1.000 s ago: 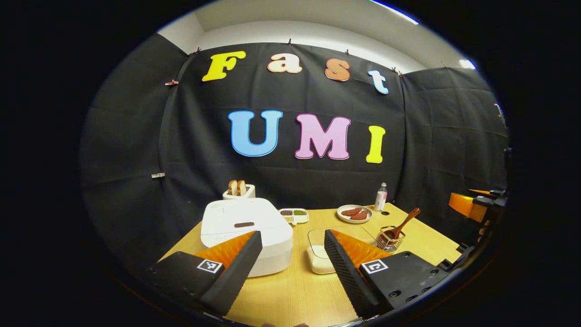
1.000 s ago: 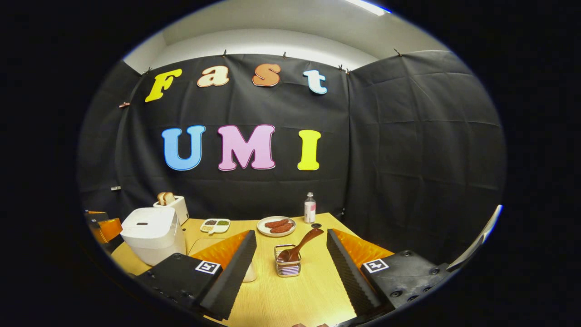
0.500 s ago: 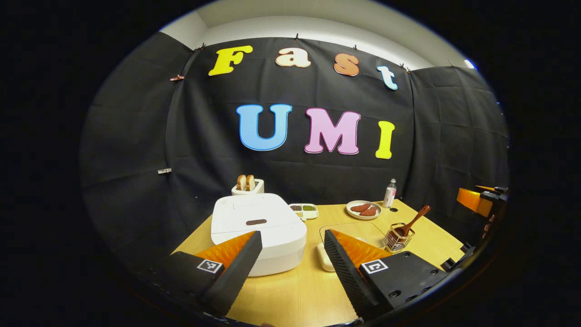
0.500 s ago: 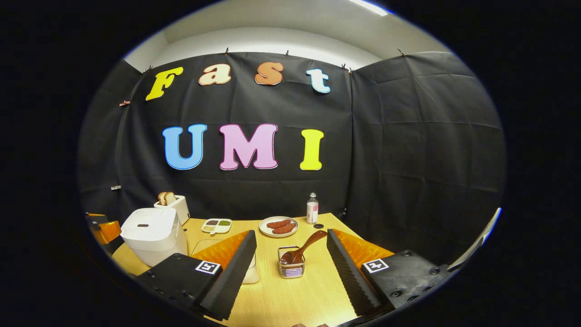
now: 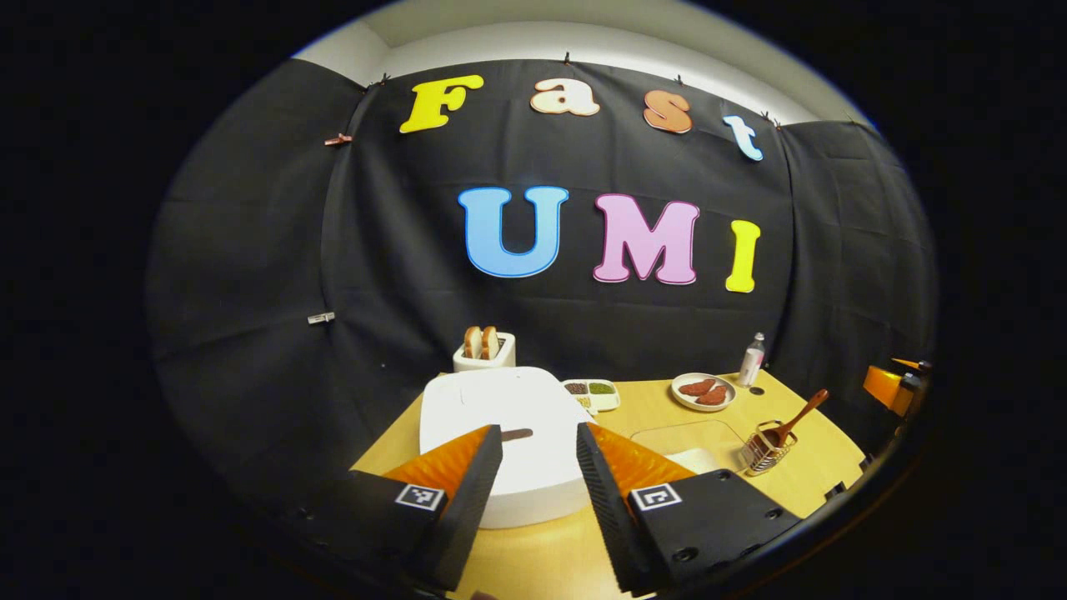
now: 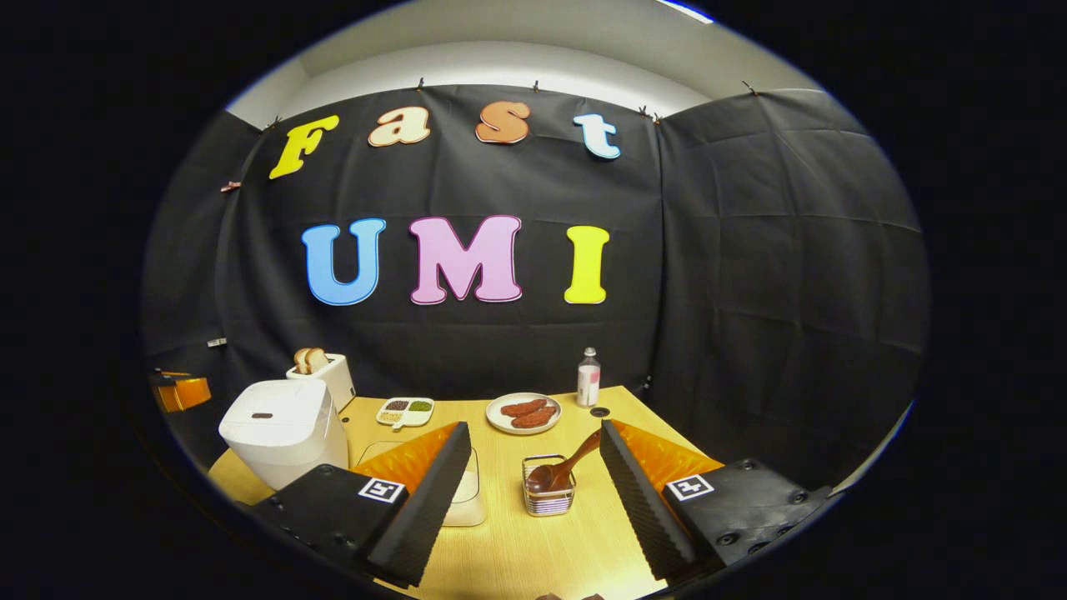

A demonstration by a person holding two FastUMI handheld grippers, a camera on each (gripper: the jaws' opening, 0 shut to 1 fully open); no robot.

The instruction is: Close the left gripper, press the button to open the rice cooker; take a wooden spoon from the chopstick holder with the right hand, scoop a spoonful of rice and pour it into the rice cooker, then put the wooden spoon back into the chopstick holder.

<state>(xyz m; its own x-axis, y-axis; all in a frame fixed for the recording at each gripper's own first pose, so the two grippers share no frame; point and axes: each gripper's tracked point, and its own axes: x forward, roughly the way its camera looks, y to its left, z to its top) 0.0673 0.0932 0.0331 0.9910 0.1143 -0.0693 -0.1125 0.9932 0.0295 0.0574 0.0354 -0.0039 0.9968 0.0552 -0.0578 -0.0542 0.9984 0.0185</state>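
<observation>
Black cloth walls close in a pale wooden table (image 5: 575,550) that fills the lower part of the left gripper view. Our left gripper (image 5: 538,446) sits at bottom centre, its jaws partly drawn in with a gap left and nothing between them, lined up on the white rice cooker (image 5: 500,417); we judge this is the approach to the dark button (image 5: 517,434) on its closed lid. Behind it stands a toaster (image 5: 483,354) with two slices in its slots. To the right lie a divided dish (image 5: 593,392) of grains, a plate (image 5: 703,390) with reddish-brown pieces and a small bottle (image 5: 752,360). At lower right a wire holder (image 5: 765,452) keeps the wooden spoon (image 5: 798,415), handle leaning up and right, just beside a clear tub (image 5: 690,440) whose contents we cannot make out here.

Turning to the right gripper view, our right gripper (image 6: 533,467) waits at bottom centre, jaws spread wide and empty, framing the holder (image 6: 548,497) and spoon (image 6: 571,462), likely ready for the pick. The cooker (image 6: 279,429) stands at lower left, lid down.
</observation>
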